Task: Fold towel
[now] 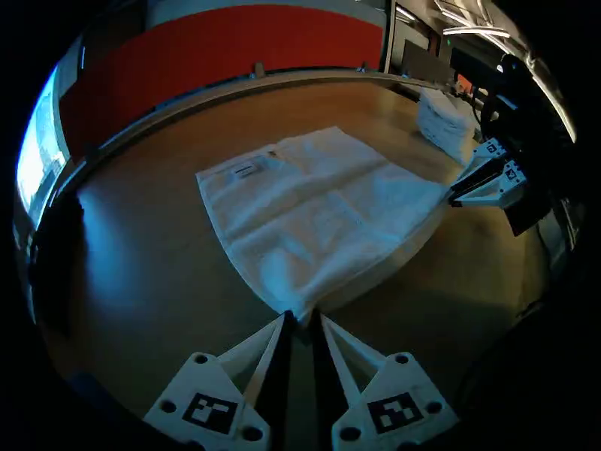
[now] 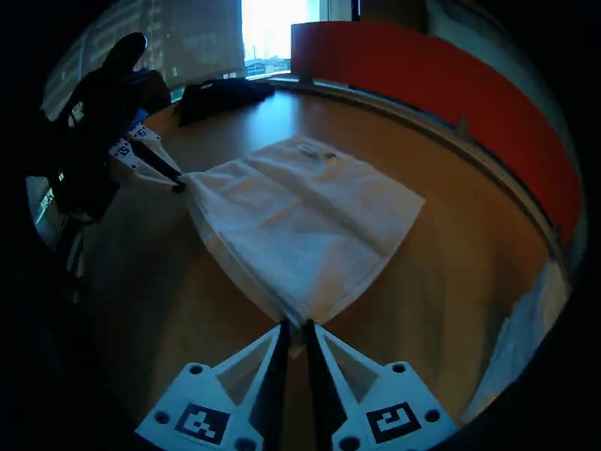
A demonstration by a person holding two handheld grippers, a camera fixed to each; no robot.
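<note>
A white towel [image 1: 315,207] lies folded on the wooden table [image 1: 150,248], a label near its far edge. My left gripper [image 1: 302,319] is shut on the towel's near corner. In the right gripper view the same towel [image 2: 308,218] spreads over the table, and my right gripper [image 2: 295,327] is shut on its own near corner. Each view shows the other gripper farther off: the right gripper [image 1: 454,200] pinches the corner at the right, the left gripper [image 2: 178,184] pinches the corner at the left. The held edge between the two corners is lifted slightly off the table.
A stack of folded white towels [image 1: 445,124] sits at the far right of the table. A red partition [image 1: 225,52] runs behind the table edge. A dark bundle [image 2: 218,94] lies near the window. A person in dark clothes [image 2: 90,128] holds the far gripper.
</note>
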